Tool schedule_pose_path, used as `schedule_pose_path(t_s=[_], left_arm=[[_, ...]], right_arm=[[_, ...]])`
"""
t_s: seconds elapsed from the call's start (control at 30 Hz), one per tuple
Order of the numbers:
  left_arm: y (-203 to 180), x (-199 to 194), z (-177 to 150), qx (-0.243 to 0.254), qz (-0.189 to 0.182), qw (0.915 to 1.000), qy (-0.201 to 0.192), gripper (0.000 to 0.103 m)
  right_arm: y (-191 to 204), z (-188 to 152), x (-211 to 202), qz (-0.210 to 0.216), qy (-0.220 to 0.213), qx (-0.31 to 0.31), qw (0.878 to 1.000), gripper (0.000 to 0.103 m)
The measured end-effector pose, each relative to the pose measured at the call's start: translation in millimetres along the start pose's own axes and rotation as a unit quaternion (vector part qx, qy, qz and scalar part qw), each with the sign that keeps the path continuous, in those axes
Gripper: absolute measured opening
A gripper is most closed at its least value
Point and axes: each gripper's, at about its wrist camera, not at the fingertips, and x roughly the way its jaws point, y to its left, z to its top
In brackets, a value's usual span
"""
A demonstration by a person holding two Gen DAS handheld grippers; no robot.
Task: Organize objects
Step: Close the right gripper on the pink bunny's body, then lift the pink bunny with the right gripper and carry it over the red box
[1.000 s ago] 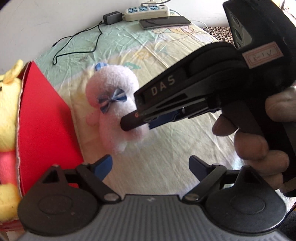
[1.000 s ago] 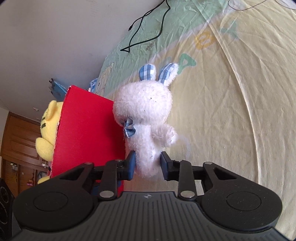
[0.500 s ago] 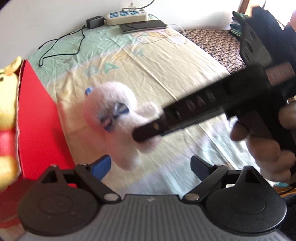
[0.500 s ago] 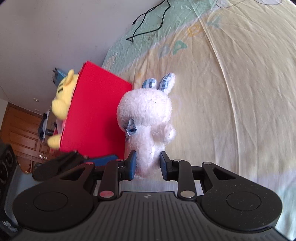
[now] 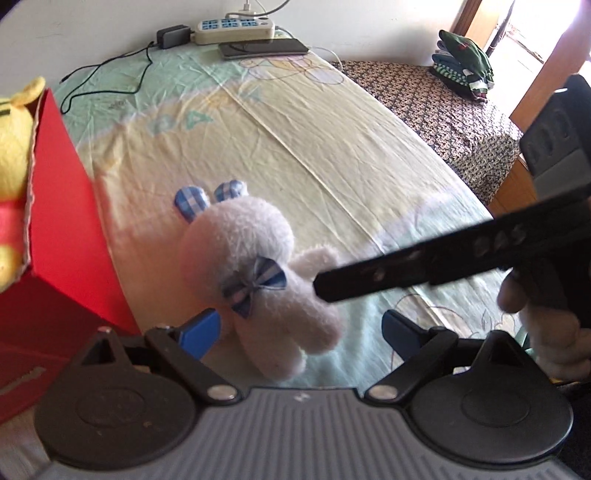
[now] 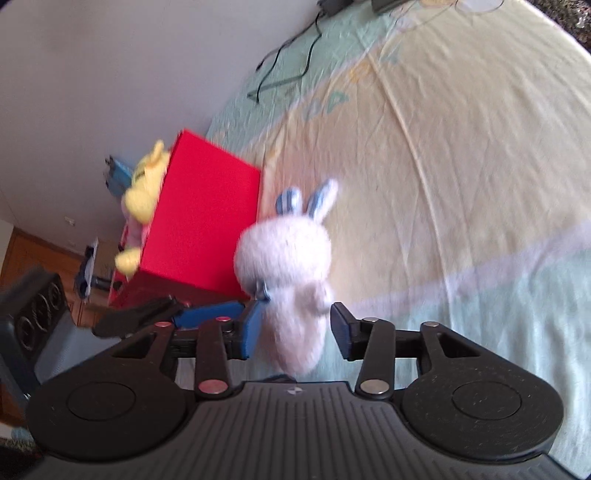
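A white plush bunny (image 5: 258, 273) with blue checked ears and a bow hangs above the bed, beside a red box (image 5: 55, 221). My right gripper (image 6: 295, 332) has its jaws apart around the bunny's lower body (image 6: 291, 295); the gaps are small and the view is blurred. My left gripper (image 5: 301, 330) is open just below and in front of the bunny, its left finger (image 5: 199, 328) near the legs. A yellow plush toy (image 5: 14, 147) sits in the red box. The right gripper's black finger (image 5: 406, 273) crosses the left wrist view.
A patterned yellow and green sheet (image 5: 332, 147) covers the bed. At the far edge lie a power strip (image 5: 236, 27), a charger with a black cable (image 5: 110, 74) and a phone (image 5: 262, 50). Folded clothes (image 5: 465, 62) sit at the far right.
The right gripper's jaws have widened around the bunny, which was pinched tightly before. Both grippers have pulled back and up from the bed; the bunny now sits nearer the left gripper.
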Motion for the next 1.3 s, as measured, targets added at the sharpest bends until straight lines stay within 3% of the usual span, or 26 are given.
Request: schedule_pose_path(t_s=[0.13, 0.37, 0.6, 0.83, 1.0, 1.1, 1.3], left_arm=[[5, 11, 4, -0.011, 0.010, 0.9999, 0.004, 0.095], [11, 29, 10, -0.036, 0.010, 0.9992, 0.016, 0.091], [8, 15, 8, -0.036, 0.009, 0.9993, 0.000, 0.088], [-10, -31, 15, 0.003, 0.002, 0.9981, -0.061, 0.088], [-6, -80, 21, 0.022, 0.011, 0.9915, -0.128, 0.088], [9, -114, 23, 0.016, 0.017, 0.9856, -0.168, 0.088], [53, -168, 11, -0.004, 0.053, 0.9719, -0.229, 0.091]], right_arm=[[-4, 13, 8, -0.005, -0.018, 0.006, 1.000, 0.047], [-8, 19, 38, 0.039, 0.015, 0.049, 0.998, 0.048], [7, 7, 26, 0.041, 0.015, 0.023, 0.999, 0.041], [42, 1, -13, 0.051, -0.042, -0.012, 0.998, 0.040], [89, 4, -29, 0.072, -0.089, -0.066, 0.991, 0.040], [120, 8, -27, 0.093, -0.108, -0.093, 0.985, 0.040], [175, 21, 10, 0.145, -0.097, -0.122, 0.977, 0.040]])
